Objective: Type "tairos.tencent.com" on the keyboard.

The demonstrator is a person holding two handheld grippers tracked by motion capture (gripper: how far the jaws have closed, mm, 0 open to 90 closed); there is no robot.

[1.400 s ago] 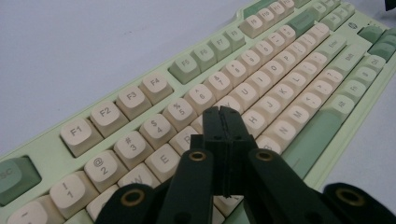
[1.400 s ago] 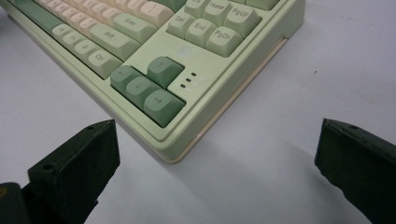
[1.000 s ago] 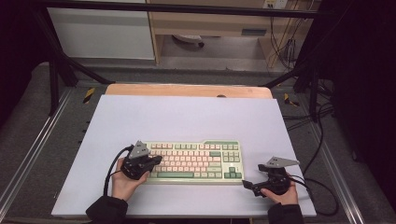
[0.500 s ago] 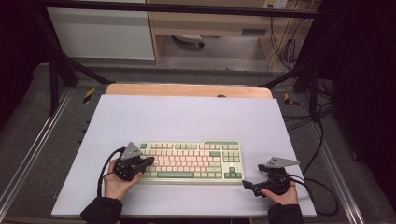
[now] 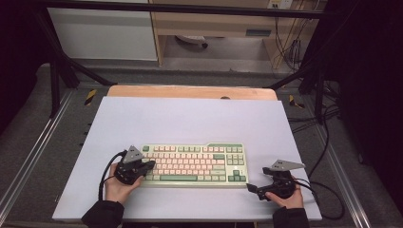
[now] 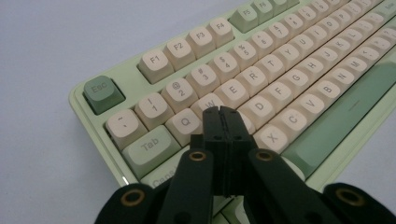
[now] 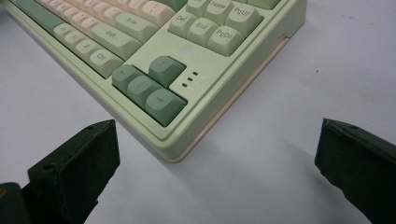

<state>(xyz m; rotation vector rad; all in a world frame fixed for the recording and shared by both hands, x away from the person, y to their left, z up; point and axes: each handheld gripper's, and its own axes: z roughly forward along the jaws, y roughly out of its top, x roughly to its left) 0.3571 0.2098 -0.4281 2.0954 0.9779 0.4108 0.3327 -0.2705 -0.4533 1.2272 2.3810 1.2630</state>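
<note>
Hovering over the pale green keyboard with cream keycaps (image 5: 195,164) lying near the white counter's (image 5: 190,118) front edge, the left tool (image 6: 220,112) is pressing its jaws together into one key-poking tip, while the right tool (image 5: 252,188) is waiting alongside, jaws apart.

We see a white table (image 5: 190,118) with a wooden edge (image 5: 190,91), grey floor (image 5: 28,142), a pale cabinet (image 5: 102,33) and dangling cables (image 5: 285,42) behind.
</note>
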